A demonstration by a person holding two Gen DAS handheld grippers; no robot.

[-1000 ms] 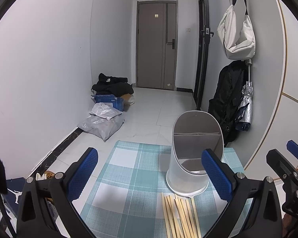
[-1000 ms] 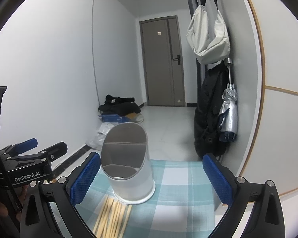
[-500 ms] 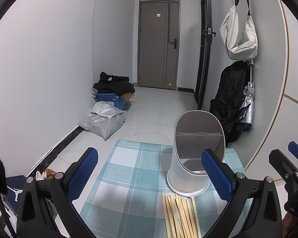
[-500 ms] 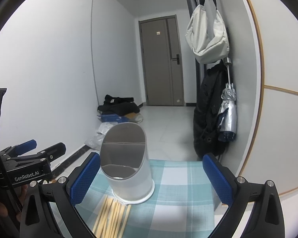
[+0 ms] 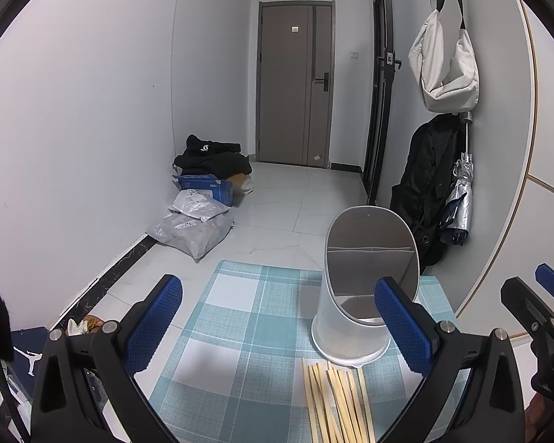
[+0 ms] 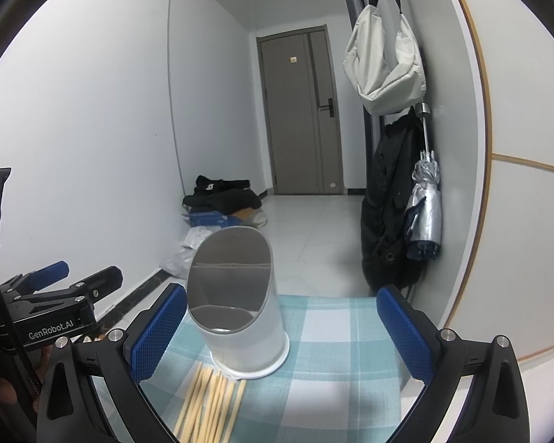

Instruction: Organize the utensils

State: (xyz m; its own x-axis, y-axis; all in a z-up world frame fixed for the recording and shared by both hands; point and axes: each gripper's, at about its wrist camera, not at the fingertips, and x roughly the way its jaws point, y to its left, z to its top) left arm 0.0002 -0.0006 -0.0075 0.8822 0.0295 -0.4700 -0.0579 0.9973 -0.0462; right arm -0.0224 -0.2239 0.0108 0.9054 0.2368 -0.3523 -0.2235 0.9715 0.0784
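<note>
Left wrist view: chopsticks (image 5: 334, 398) lie bundled at the desk's (image 5: 240, 332) near edge, just before the holder (image 5: 354, 317). Both grippers, left (image 5: 277, 328) and right (image 6: 277, 332), hover with jaws wide, empty. Sticks look light, stiff, slippery; pinch mid-length.

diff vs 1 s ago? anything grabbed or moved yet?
Nothing grabbed or let go. The left gripper drifted slightly, so the utensil holder sits a touch lower and further right in its view; the right gripper barely shifted. Both sets of jaws stay wide open and empty. The chopsticks still lie on the checked cloth in front of the holder, untouched.
</note>
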